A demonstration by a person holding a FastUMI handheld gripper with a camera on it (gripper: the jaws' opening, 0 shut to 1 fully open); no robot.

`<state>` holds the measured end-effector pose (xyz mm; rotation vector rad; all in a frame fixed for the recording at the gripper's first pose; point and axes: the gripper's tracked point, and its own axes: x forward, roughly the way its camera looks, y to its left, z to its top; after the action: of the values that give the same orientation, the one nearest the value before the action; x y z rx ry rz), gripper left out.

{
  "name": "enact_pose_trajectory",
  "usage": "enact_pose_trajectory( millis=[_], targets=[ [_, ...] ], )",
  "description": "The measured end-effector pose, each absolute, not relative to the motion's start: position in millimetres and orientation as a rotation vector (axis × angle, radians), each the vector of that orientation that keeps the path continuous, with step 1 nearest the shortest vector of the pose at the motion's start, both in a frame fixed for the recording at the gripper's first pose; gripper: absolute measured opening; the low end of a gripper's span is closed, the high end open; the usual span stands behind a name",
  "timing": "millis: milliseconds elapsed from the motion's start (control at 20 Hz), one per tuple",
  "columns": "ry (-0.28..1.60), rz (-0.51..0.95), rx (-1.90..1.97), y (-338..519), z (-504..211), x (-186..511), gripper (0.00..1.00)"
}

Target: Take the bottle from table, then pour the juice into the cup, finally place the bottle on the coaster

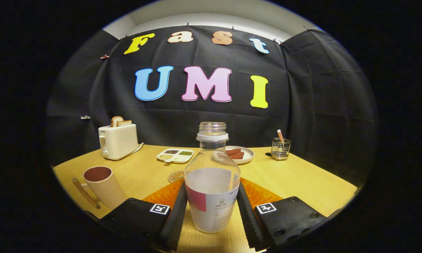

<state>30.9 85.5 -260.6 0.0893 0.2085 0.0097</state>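
- Gripper (212,207): we see its two fingers flanking the bottle's lower body, one on each side, both pads flat against it. We record it as closed onto the bottle, jaws held apart only by the bottle's width.
- Bottle (212,189): clear, uncapped, upright between the fingers, with a pale liquid filling roughly its lower half and a label with a pink patch on its body. Its base appears to sit on the table; we cannot tell whether it is lifted clear.
- Table (302,182): light wood, carrying every item below.
- Cup (103,186): a beige mug with a handle and a dark inside, standing to the left of the fingers, apart from the bottle.
- Coaster (176,176): round, lying flat just beyond the left finger, partly hidden behind the bottle.
- Toaster (117,141): cream, at the far left of the table, with slices of toast standing up out of its slots.
- Divided tray (175,155): white, with small heaps of different foods in its compartments, beyond the coaster.
- Plate (244,154): white, holding reddish pieces, behind the bottle on the right.
- Wire holder (280,149): metal, at the far right, with one stick standing in it.
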Motion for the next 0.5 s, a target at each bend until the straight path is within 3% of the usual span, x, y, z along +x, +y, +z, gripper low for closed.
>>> enact_pose_trajectory(
  millis=[500],
  targets=[
    [0.251,0.011,-0.238,71.4,-197.4,38.5,0.72]
  ],
)
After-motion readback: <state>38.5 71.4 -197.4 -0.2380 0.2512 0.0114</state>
